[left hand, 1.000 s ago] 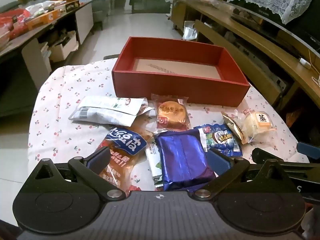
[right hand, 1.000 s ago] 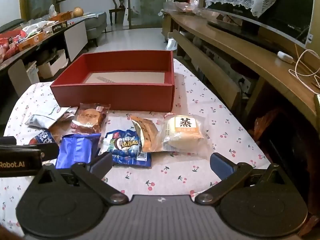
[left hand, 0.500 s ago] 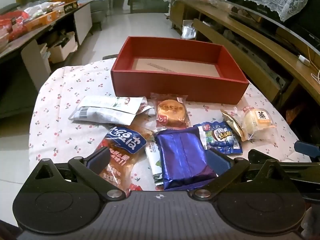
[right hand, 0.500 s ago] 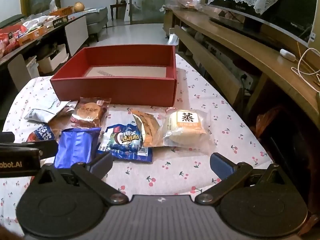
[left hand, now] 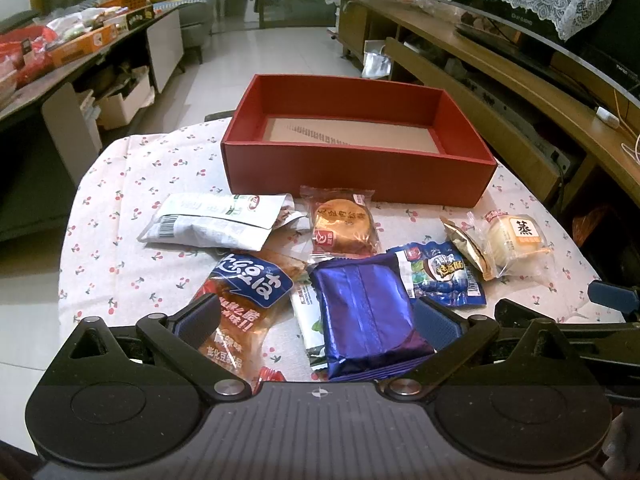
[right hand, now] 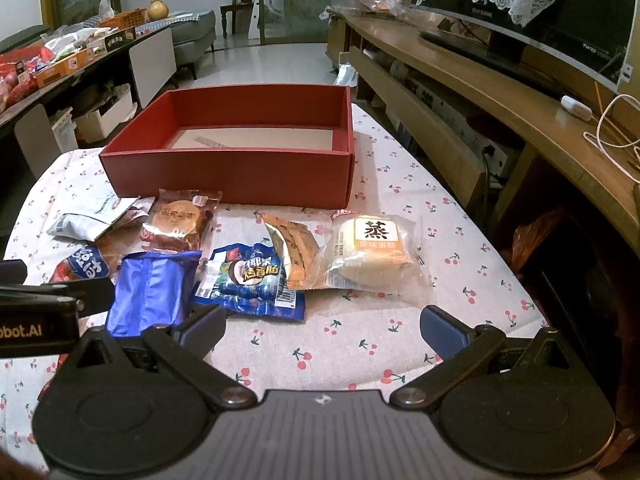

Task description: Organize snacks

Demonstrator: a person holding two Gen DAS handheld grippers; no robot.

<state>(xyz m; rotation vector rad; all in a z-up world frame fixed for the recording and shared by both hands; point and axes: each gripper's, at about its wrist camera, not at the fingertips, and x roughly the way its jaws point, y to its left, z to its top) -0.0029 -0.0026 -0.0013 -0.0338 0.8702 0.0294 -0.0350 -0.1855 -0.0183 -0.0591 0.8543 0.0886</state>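
Cherry-print tablecloth (left hand: 120,240) is carrying the empty red box (left hand: 352,176); snack packets (left hand: 360,304) are lying just before it. Left gripper (left hand: 316,318) and right gripper (right hand: 322,326) are hovering released, grasping nothing.

- left gripper (left hand: 316,318) hangs low over the near edge of the tabletop, jaws spread wide, nothing pinched between them
- right gripper (right hand: 322,326) sits just beside it by the near right corner, also wide apart and holding nothing
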